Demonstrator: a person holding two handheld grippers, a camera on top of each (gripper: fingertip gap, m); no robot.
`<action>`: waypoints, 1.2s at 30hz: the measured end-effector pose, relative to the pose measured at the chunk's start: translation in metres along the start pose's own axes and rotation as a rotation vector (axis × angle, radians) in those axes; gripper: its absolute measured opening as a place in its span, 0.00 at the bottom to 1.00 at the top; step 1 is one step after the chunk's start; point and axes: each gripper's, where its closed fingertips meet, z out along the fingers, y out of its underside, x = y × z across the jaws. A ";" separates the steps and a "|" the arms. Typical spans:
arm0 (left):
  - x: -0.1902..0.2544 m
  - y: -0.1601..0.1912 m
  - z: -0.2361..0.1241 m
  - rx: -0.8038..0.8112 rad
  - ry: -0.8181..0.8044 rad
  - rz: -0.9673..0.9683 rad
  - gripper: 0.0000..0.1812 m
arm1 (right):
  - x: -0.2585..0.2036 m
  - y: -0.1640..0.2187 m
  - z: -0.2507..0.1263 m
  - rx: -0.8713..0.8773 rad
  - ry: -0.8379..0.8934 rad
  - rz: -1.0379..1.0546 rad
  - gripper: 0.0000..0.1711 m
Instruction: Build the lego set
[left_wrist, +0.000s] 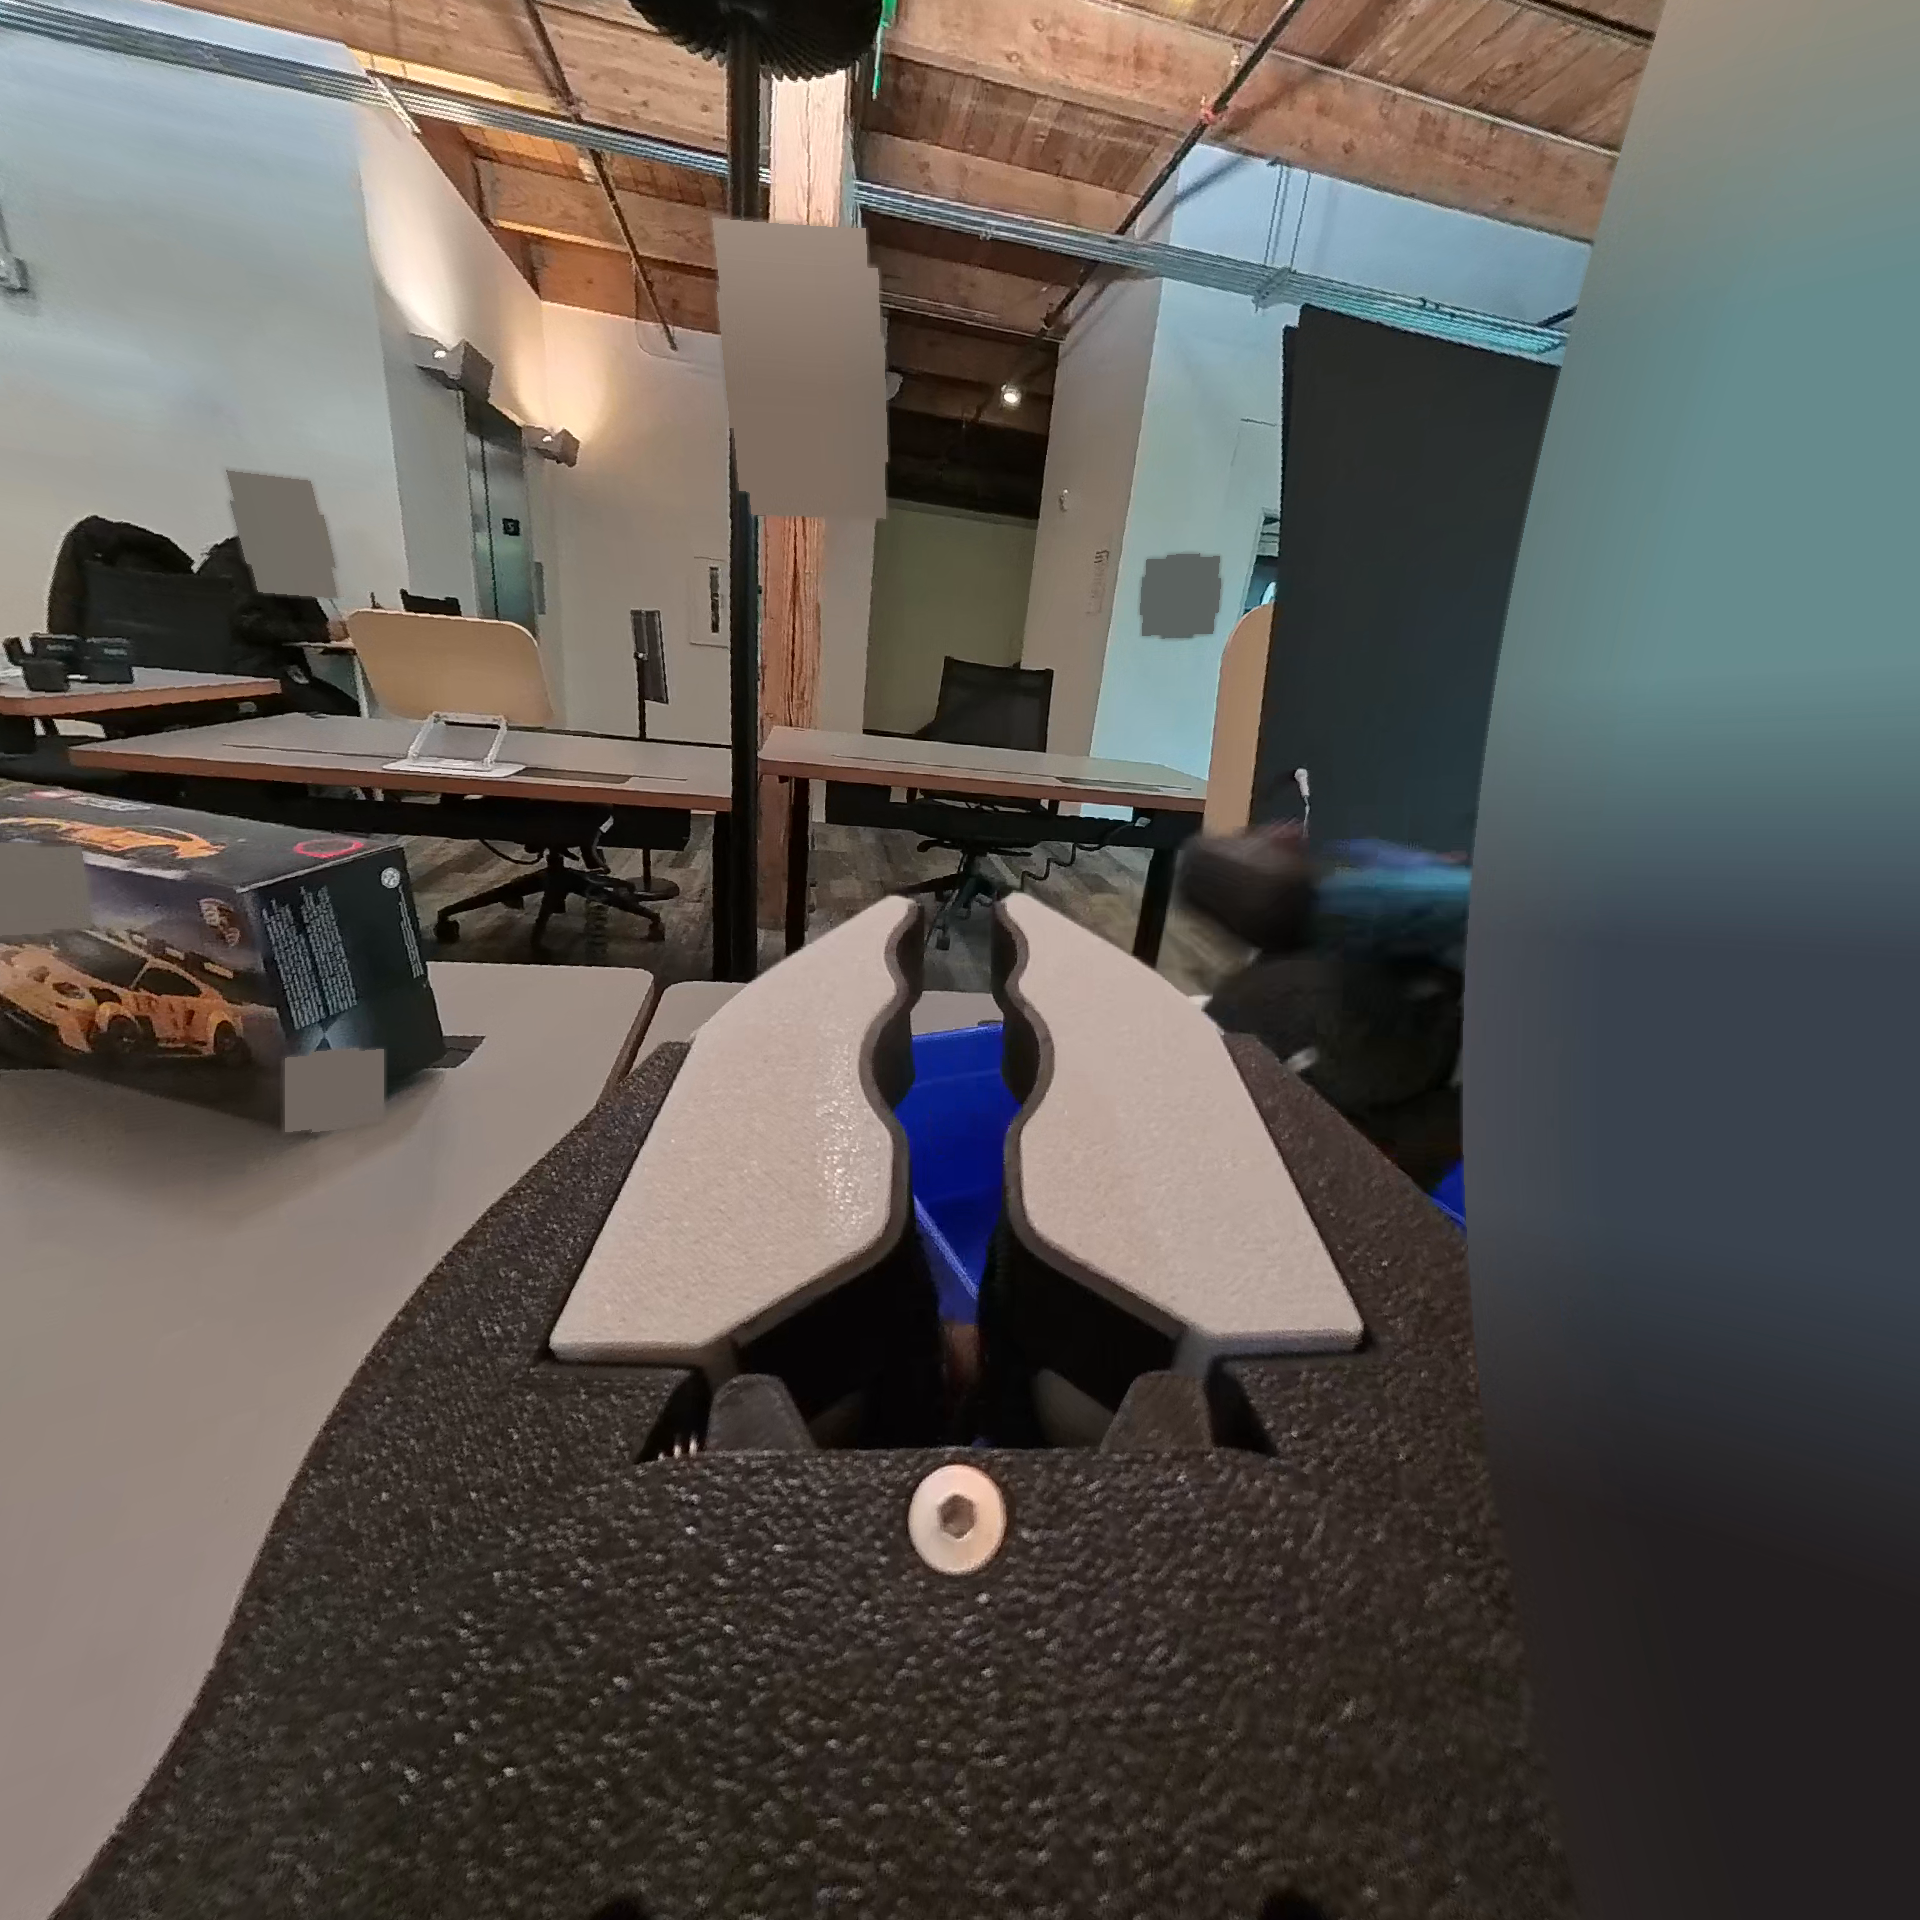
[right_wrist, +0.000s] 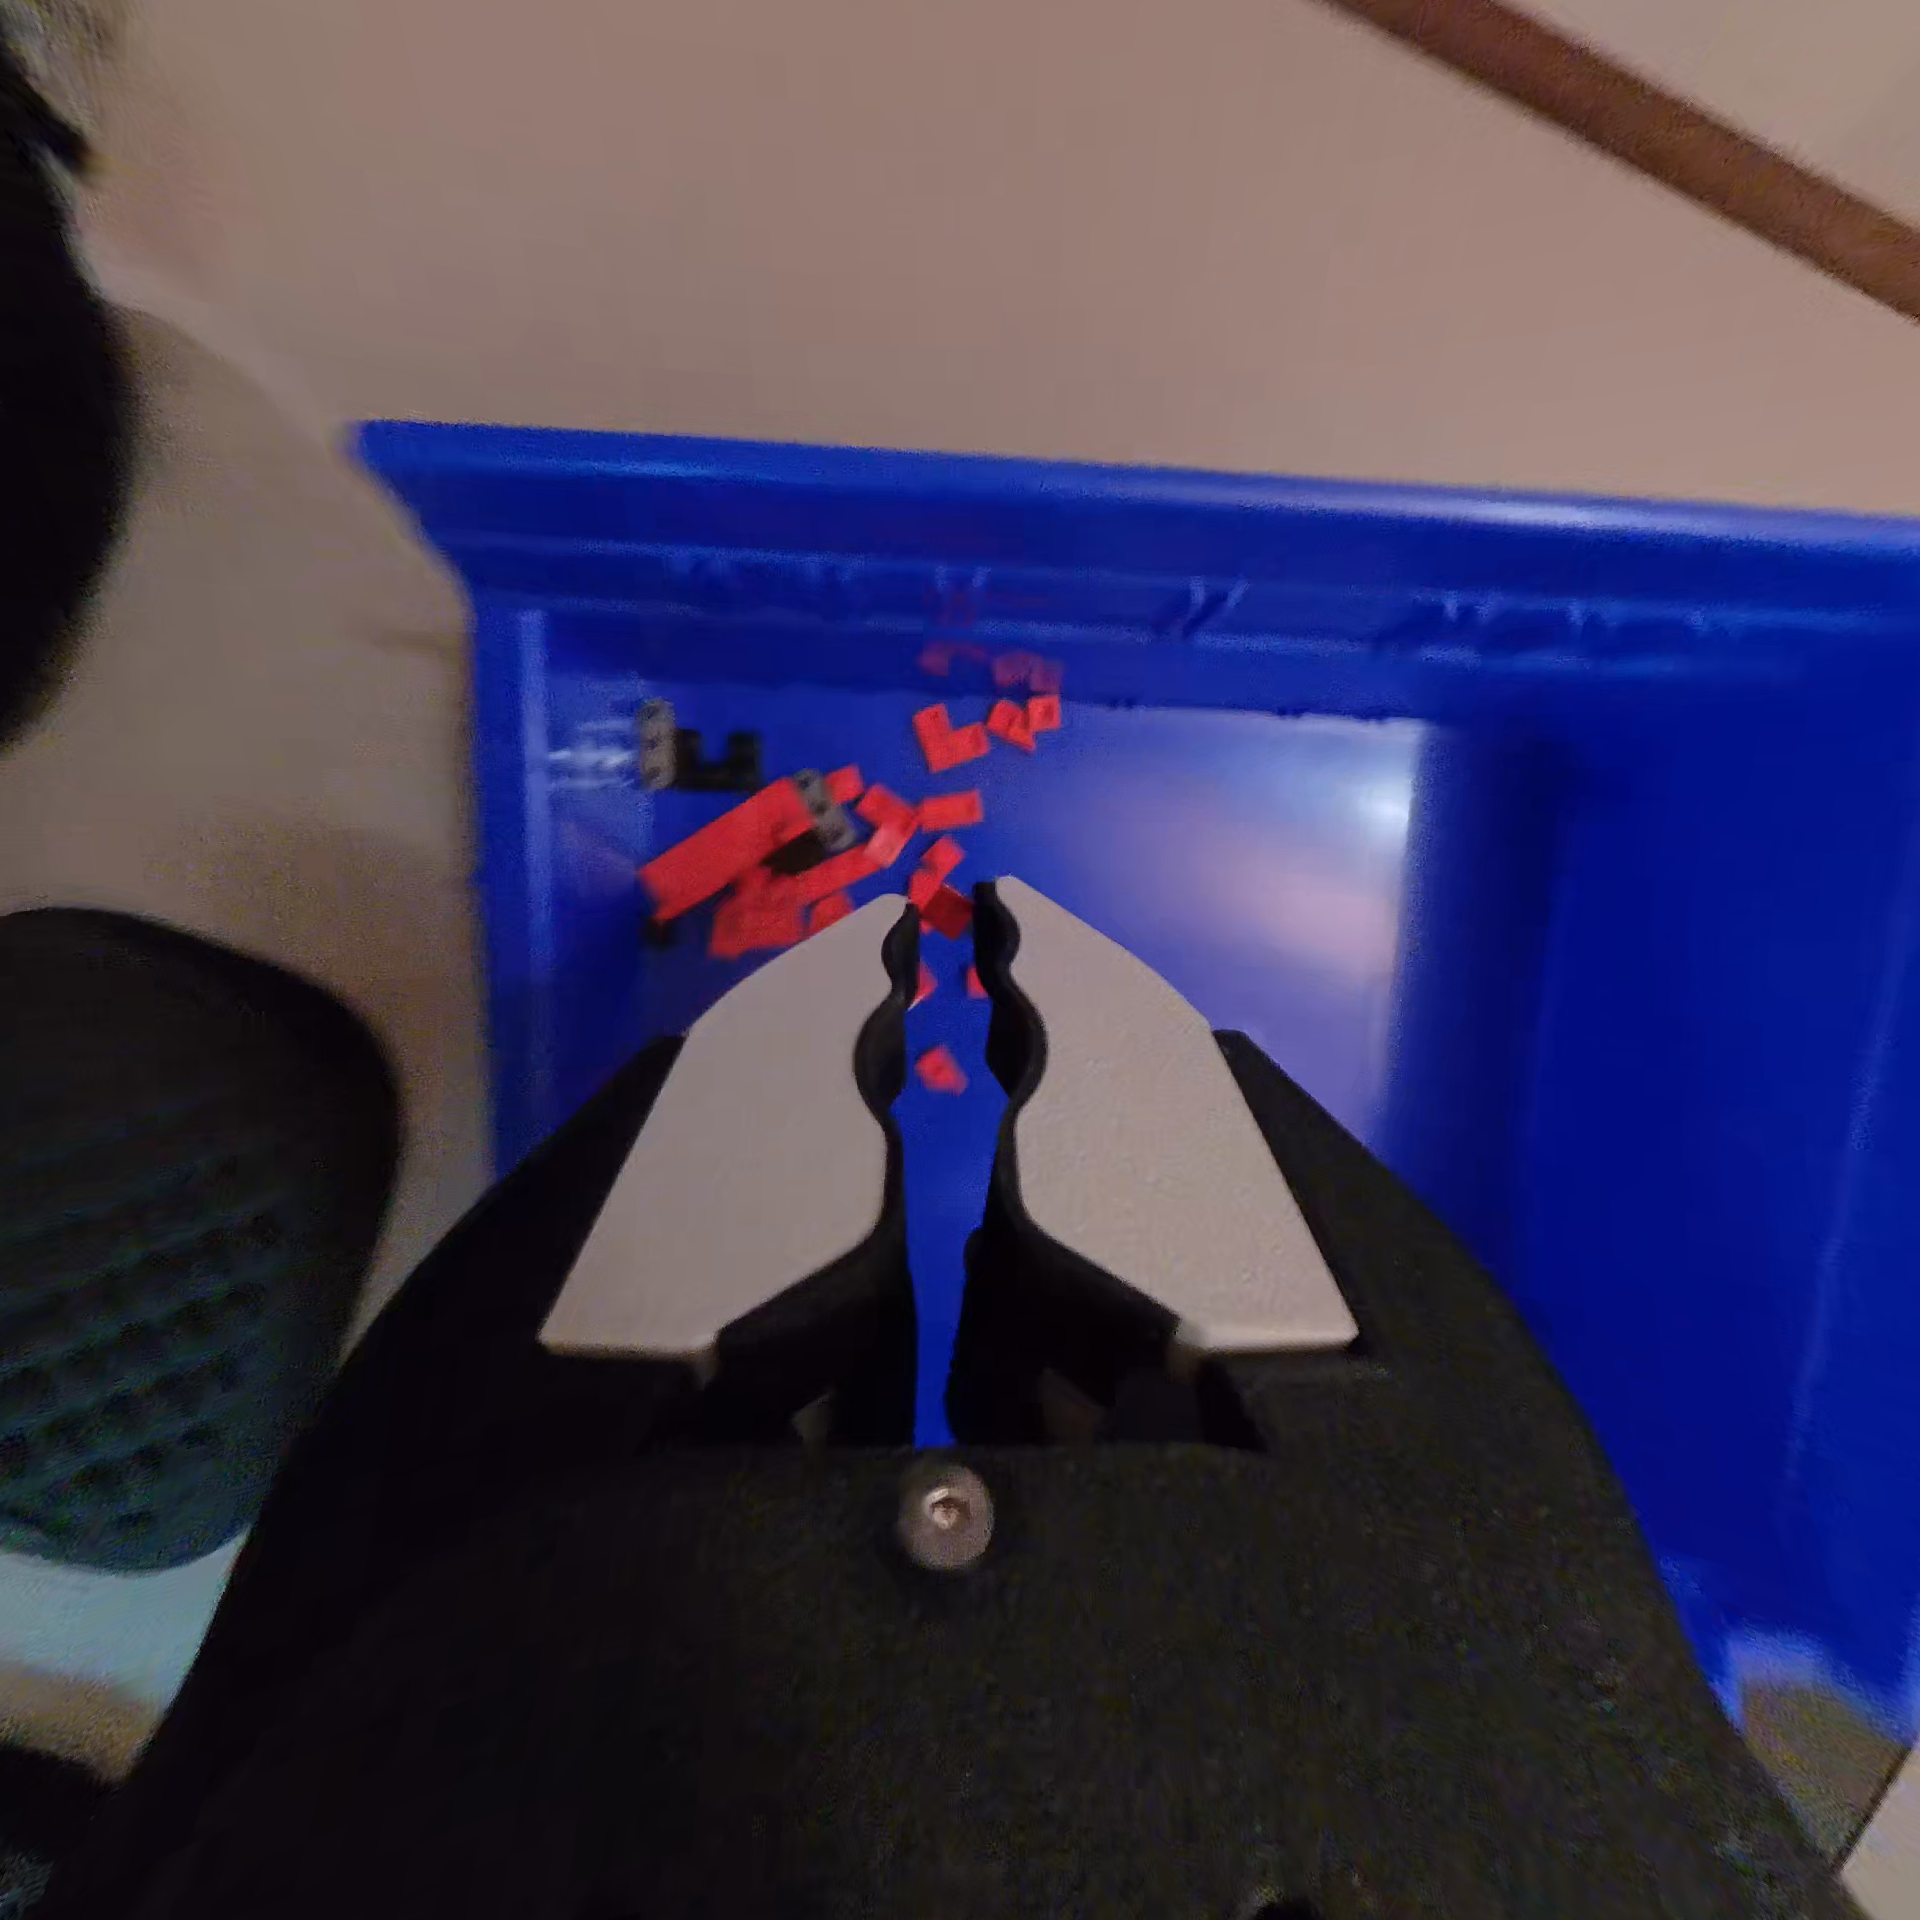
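Right claw (right_wrist: 945, 902) reached into blue bin (right_wrist: 1143, 520); jaws narrowly parted, tips seemed to pinch small red piece (right_wrist: 943, 906), though motion blur left this uncertain. Red lego pieces (right_wrist: 748, 862) heaped in bin's left far corner. Left claw (left_wrist: 958, 925) held above table (left_wrist: 208, 1247), jaws slightly spread, nothing between. Set box (left_wrist: 260, 956) cut off at left edge. Right third of left view masked by blurred shape.

Left gripper (left_wrist: 958, 920) and right gripper (right_wrist: 948, 902): textured black bodies, pale grey wavy-edged fingers (left_wrist: 769, 1143), silver hex screw (left_wrist: 957, 1522) centred
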 end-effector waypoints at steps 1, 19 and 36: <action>0.002 0.000 0.000 -0.006 0.001 0.007 0.06 | -0.010 0.005 -0.021 0.030 0.025 0.024 0.06; 0.134 -0.018 0.021 -0.029 0.229 0.281 0.07 | -0.131 0.222 -0.036 0.112 0.211 0.463 0.06; 0.276 0.073 0.039 -0.298 0.659 0.250 0.07 | -0.130 0.230 -0.066 0.330 0.276 0.457 0.16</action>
